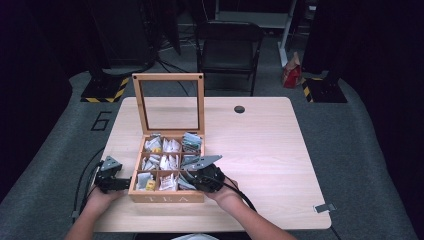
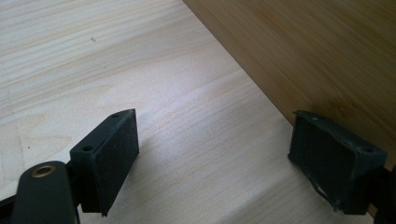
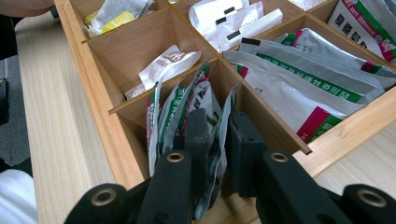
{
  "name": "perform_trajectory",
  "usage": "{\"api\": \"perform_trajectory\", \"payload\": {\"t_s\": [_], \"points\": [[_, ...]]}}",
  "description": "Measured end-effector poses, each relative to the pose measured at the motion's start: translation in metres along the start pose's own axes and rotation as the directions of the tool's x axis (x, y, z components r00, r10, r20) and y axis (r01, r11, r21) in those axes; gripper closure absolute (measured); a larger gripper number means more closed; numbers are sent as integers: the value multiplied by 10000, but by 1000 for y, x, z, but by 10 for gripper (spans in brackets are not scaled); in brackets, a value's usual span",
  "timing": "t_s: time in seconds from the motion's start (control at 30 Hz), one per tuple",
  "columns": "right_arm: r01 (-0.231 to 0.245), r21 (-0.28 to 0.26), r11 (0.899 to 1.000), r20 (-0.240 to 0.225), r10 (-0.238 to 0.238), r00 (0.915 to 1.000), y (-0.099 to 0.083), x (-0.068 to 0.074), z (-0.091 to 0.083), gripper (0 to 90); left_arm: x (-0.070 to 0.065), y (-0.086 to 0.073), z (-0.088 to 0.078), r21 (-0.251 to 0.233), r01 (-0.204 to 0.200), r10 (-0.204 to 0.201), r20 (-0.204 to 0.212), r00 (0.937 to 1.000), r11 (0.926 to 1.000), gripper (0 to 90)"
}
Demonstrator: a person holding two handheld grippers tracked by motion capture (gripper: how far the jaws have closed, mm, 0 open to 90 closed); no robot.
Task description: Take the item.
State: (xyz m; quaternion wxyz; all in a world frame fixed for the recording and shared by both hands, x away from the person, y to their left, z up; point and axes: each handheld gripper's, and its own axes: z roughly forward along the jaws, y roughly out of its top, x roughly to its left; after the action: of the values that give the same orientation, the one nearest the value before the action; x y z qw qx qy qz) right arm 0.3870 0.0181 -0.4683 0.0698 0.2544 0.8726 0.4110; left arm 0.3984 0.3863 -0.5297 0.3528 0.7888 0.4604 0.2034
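Right gripper view: right gripper (image 3: 218, 140) has its jaws nearly closed on a green-striped tea sachet (image 3: 219, 122) in the tea box (image 3: 100, 100) compartment by the table's near edge; neighbouring sachets could drag out too. Left gripper (image 2: 212, 158) gapes, holding nothing.

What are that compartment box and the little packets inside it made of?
The tea box looks like pale bamboo or wood: visible grain, matte finish. Its raised lid holds a clear pane, glass or plastic. The packets seem to be glossy printed foil or plastic, creased and shiny.
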Motion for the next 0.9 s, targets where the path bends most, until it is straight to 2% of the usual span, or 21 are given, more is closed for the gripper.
{"api": "perform_trajectory", "payload": {"t_s": [0.2,0.27,0.33,0.67,0.7,0.9], "points": [[112,92,9999,1,-112,9999,0,1,1,841,0,0,0,-2,1,-1,-4,10000,10000,154],[253,54,9997,-43,-253,9997,0,1,2,882,0,0,0,-3,5,-5,-1,10000,10000,154],[155,84,9998,-54,-154,9999,0,2,2,889,0,0,0,-4,6,-6,0,10000,10000,154],[407,69,9991,-66,-406,9992,1,3,0,898,0,0,0,-4,4,-4,-2,10000,10000,154],[273,23,9996,-69,-273,9996,1,3,0,898,0,0,0,-9,13,-13,-3,10000,10000,154],[371,3,9993,-142,-371,9992,5,4,-5,899,0,0,0,-3,5,-5,0,10000,10000,154]]}}
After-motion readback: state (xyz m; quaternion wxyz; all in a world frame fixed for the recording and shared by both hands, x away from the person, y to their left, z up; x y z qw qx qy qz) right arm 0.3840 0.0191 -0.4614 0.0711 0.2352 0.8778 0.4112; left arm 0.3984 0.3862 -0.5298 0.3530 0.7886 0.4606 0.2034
